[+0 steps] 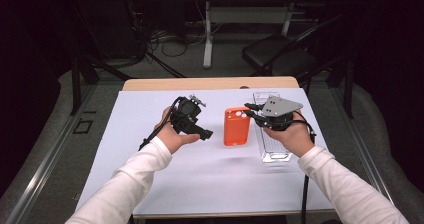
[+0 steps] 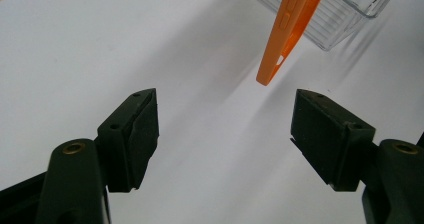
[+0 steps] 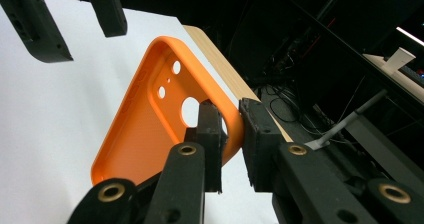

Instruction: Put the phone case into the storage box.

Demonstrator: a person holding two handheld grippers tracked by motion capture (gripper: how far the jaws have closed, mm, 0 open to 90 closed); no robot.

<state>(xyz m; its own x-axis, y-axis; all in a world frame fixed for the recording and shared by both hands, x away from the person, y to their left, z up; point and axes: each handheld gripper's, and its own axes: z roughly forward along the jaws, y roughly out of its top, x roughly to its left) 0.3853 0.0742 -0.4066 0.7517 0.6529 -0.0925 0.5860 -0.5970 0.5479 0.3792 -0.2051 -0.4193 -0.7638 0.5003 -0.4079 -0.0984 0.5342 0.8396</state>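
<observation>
Beside the clear tray (image 1: 274, 149), orange phone case (image 1: 236, 126) hangs pinched at its rim by right gripper (image 3: 231, 129). Left gripper (image 2: 225, 134) jaws wide, empty, near case's other side.

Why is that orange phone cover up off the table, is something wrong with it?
Nothing looks damaged. The orange phone case is tilted in the air because the right claw pinches one edge near its big camera hole. The left claw hangs open, holding nothing. The clear plastic tray lies flat on the table.
</observation>
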